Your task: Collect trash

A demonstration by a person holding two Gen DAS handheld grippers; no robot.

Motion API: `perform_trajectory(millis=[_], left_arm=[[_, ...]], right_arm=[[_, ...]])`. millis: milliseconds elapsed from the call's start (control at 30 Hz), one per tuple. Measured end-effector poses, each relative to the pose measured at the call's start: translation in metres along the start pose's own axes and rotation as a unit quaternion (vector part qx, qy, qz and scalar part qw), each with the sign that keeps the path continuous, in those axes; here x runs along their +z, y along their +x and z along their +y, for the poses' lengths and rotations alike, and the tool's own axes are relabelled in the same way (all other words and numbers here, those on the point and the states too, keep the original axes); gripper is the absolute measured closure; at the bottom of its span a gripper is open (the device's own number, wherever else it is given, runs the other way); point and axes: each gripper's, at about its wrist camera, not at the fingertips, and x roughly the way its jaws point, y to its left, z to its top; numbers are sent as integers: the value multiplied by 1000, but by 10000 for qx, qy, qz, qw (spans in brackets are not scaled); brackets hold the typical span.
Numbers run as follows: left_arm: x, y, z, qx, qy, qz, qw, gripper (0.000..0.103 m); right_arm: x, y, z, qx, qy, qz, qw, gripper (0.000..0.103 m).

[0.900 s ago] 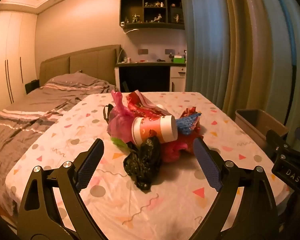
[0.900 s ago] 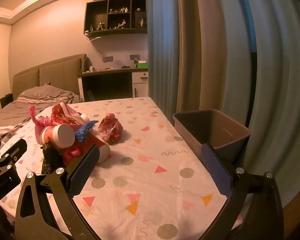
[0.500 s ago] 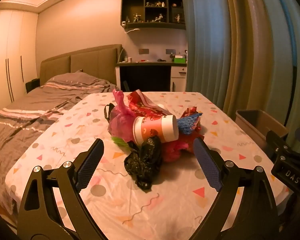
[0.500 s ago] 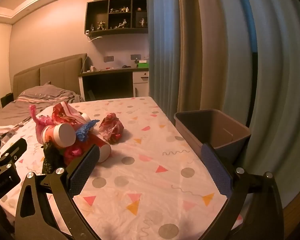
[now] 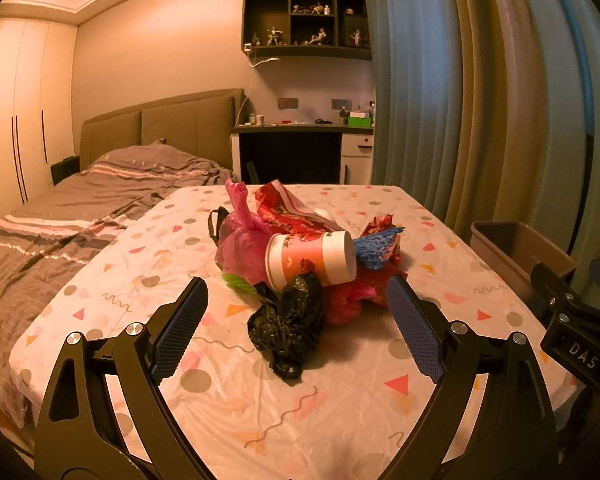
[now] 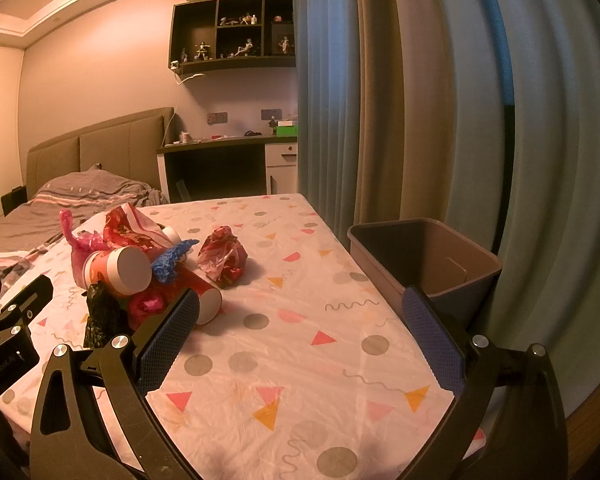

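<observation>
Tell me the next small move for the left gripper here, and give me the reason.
Probably ease the left gripper forward and down onto the black bag. Both grippers are open and empty, all the trash is still piled on the table, and the black bag is the nearest piece, lying between the left fingers' line. The bin waits empty at the table's right edge.

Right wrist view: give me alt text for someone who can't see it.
The open right gripper hovers empty over a patterned tablecloth. A trash pile with a paper cup lies ahead to its left, and an open grey bin stands beyond the table's right edge.
</observation>
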Motion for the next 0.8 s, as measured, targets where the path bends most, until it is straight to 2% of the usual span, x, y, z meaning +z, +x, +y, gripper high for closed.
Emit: perform_trajectory(millis=[800], left_arm=[[-2,0,-1,-6,-39,-10,10000,14]], right_arm=[[0,0,0,3,-2,-8,10000,5]])
